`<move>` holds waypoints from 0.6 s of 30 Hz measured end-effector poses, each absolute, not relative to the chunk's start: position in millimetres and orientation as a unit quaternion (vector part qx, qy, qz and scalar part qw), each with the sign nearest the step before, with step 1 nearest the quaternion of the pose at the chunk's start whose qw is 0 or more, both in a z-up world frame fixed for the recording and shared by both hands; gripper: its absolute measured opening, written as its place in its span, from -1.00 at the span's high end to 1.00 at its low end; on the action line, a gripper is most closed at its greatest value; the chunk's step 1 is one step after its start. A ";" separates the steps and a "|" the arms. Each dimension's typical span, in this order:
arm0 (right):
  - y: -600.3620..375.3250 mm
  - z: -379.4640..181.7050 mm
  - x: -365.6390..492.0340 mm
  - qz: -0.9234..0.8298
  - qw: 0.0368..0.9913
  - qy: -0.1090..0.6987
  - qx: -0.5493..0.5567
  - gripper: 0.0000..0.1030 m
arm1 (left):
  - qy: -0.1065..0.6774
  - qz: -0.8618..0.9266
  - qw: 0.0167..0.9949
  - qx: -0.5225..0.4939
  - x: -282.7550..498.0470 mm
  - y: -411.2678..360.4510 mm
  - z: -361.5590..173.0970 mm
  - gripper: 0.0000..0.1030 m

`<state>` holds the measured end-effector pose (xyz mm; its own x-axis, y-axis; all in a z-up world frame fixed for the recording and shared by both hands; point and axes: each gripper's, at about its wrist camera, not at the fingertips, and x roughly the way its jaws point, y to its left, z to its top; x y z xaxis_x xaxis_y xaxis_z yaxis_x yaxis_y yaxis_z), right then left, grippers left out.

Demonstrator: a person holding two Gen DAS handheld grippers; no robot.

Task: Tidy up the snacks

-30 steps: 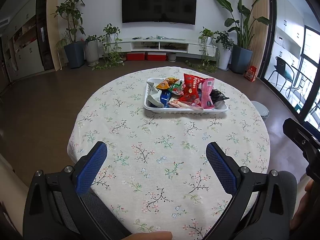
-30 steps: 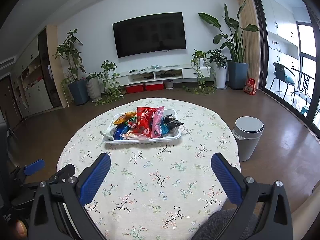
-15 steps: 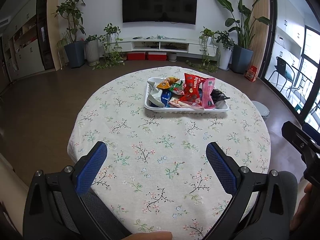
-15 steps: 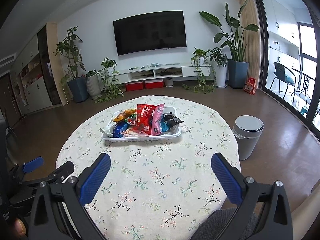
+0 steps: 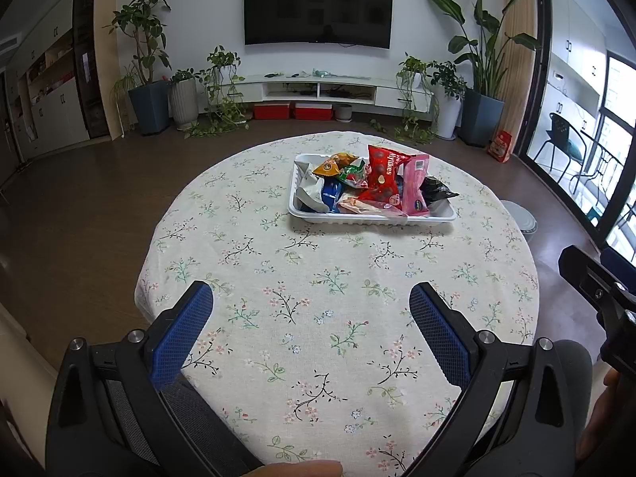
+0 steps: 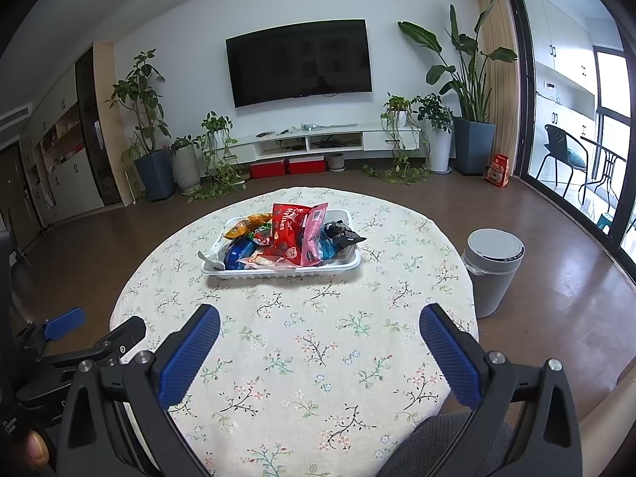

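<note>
Both the left hand-held gripper (image 5: 311, 305) and the right hand-held gripper (image 6: 319, 326) hung spread apart and empty over the near edge of the table (image 5: 278, 278). The snack packets (image 5: 371, 183) lay heaped in a white tray (image 5: 369, 219) at the far side. This fitted either a finished gathering or a pile awaiting sorting, so any reach would have needed care around the loose, overlapping wrappers.

A white wall carries a dark television (image 6: 299, 63) above a low white console (image 6: 318, 144), potted plants (image 5: 145, 59) flanking, brown floor.

Snacks (image 5: 381, 177) in tray (image 5: 369, 219) on table (image 5: 318, 318).
</note>
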<state>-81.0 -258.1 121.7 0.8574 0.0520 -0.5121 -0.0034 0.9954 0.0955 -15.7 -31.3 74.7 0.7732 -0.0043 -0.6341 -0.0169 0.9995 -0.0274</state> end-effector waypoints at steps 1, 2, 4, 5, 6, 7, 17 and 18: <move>-257.5 122.3 -80.4 0.015 0.963 0.267 0.046 -0.99 | 0.337 0.003 0.941 -0.016 -15.7 -31.2 74.6 -0.95; -257.4 122.5 -80.5 0.015 0.963 0.266 0.046 -0.99 | 0.337 0.003 0.941 -0.016 -15.7 -31.3 74.6 -0.95; -257.4 122.8 -80.5 0.014 0.963 0.266 0.045 -0.99 | 0.337 0.003 0.941 -0.016 -15.7 -31.2 74.5 -0.95; -257.3 122.9 -80.5 0.015 0.963 0.267 0.045 -0.99 | 0.337 0.003 0.941 -0.016 -15.5 -30.7 74.2 -0.95; -257.9 122.6 -81.1 0.015 0.963 0.267 0.045 -1.00 | 0.337 0.003 0.941 -0.016 -15.4 -30.5 74.1 -0.95; -257.2 123.1 -80.5 0.014 0.963 0.267 0.045 -1.00 | 0.337 0.003 0.941 -0.016 -15.7 -31.2 74.5 -0.95; -257.1 122.9 -81.0 0.015 0.962 0.269 0.043 -0.99 | 0.337 0.004 0.941 -0.016 -15.8 -29.8 73.9 -0.95; -257.9 122.5 -81.8 0.015 0.962 0.270 0.043 -0.99 | 0.337 0.003 0.941 -0.016 -15.8 -29.6 73.8 -0.95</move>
<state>-81.8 -257.9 122.5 0.8541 0.0529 -0.5174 -0.0061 0.9958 0.0917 -15.8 -29.6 73.8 0.7727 -0.0045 -0.6348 -0.0170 0.9995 -0.0277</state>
